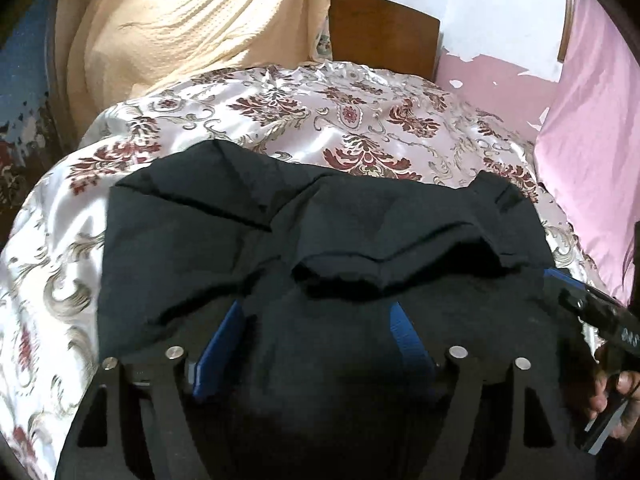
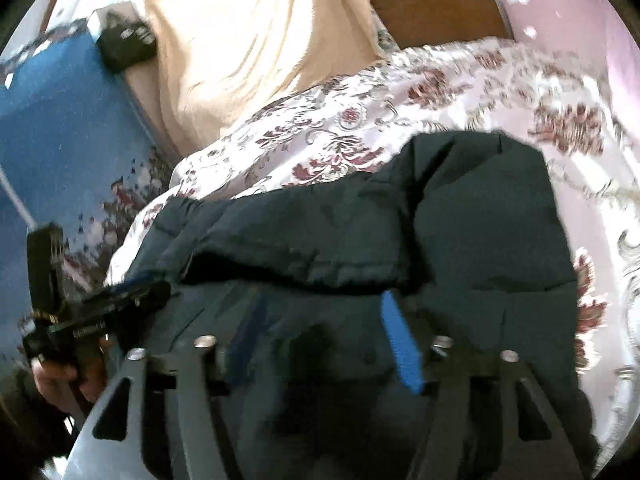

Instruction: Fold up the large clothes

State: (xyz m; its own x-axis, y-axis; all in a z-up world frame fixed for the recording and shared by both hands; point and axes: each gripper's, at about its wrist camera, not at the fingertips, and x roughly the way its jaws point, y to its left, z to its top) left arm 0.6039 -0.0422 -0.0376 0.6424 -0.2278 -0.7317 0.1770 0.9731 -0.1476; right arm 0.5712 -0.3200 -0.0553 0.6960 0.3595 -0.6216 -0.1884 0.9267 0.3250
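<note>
A dark garment lies bunched and partly folded on a bed covered with a shiny floral bedspread, its near portion draped over both tools. In the left wrist view, the left hand-held gripper has its blue fingers spread wide apart, dark cloth filling the space between them and hiding the tips; whether the fingers press on the fabric cannot be told. The right hand-held gripper enters at the right edge of that view, held in a hand and lying against the garment's right border. In the right wrist view, the right hand-held gripper likewise shows its two blue fingers well apart with the garment heaped over and between them, tips hidden, so its hold on the cloth is unclear. The left hand-held gripper sits at the garment's left edge there, a hand around its handle. Beyond the bed hang a cream knitted blanket beside a wooden headboard, with pink fabric to the right.
</note>
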